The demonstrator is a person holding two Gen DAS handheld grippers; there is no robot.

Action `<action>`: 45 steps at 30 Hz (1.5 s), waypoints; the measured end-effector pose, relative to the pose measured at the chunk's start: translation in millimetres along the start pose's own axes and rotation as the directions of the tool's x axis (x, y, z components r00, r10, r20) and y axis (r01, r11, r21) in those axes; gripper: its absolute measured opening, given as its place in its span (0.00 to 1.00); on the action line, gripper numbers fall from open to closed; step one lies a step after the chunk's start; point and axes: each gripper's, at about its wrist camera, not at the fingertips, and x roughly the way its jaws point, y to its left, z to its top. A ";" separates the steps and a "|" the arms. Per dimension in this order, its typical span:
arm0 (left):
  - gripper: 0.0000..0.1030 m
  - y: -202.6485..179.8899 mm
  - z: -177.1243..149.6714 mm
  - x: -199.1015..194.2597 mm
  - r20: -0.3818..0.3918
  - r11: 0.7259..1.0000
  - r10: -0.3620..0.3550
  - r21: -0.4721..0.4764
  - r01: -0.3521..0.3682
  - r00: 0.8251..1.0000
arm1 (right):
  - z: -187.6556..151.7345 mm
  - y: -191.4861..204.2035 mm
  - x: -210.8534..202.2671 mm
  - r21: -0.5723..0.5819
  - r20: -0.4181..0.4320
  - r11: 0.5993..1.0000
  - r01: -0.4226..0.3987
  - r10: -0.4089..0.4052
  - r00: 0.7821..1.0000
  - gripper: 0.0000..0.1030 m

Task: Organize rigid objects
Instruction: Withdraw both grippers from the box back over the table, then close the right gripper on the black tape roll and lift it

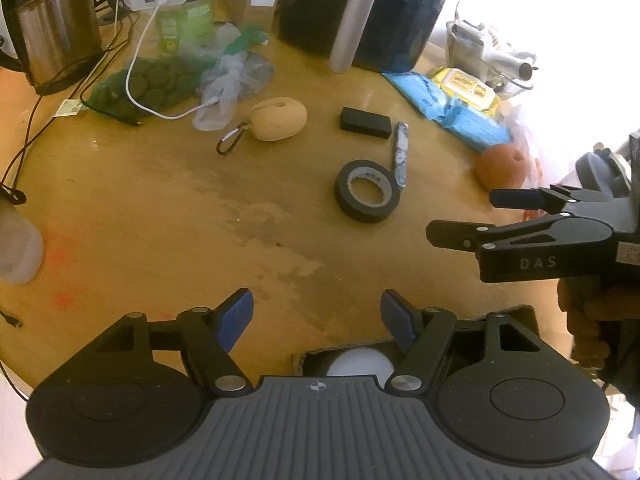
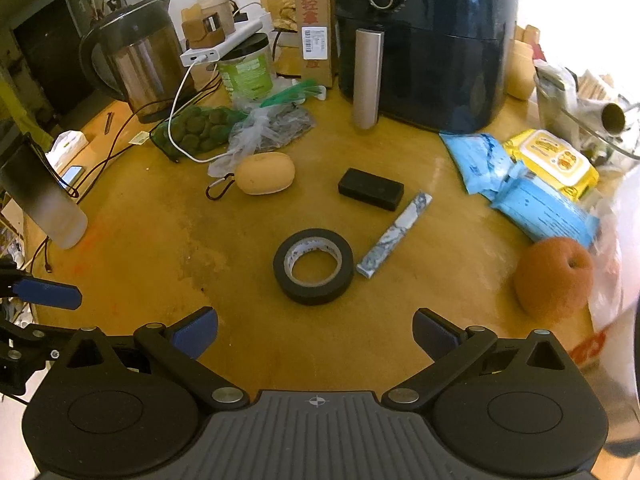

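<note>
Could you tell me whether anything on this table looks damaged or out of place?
The wooden tabletop has a worn, pale patch where the finish is scuffed, left of the black tape roll. Nothing looks spilled or tipped.

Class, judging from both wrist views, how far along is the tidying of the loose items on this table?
Nothing looks sorted yet: the tape roll, black box, marbled stick and tan case lie scattered. Nothing is in hand; left gripper and right gripper are open and empty. All the sorting remains.

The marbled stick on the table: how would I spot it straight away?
Start at the big dark air fryer at the back. In front lies a black block, then a tape roll. The marbled stick lies beside the roll, the only slim blue-and-white piece.
</note>
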 end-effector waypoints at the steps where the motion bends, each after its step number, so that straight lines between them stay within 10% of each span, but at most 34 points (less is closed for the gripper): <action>1: 0.68 0.8 0.7 -0.3 0.002 1.000 0.002 0.001 -0.002 1.000 | 1.3 0.1 2.0 -0.004 -0.002 1.000 -0.003 0.003 1.000 0.99; 45: 0.68 58.5 -20.9 -11.0 -0.018 0.978 0.125 -0.163 -0.126 0.992 | 35.7 8.6 126.7 -0.216 -0.110 0.975 -0.045 0.022 0.994 0.74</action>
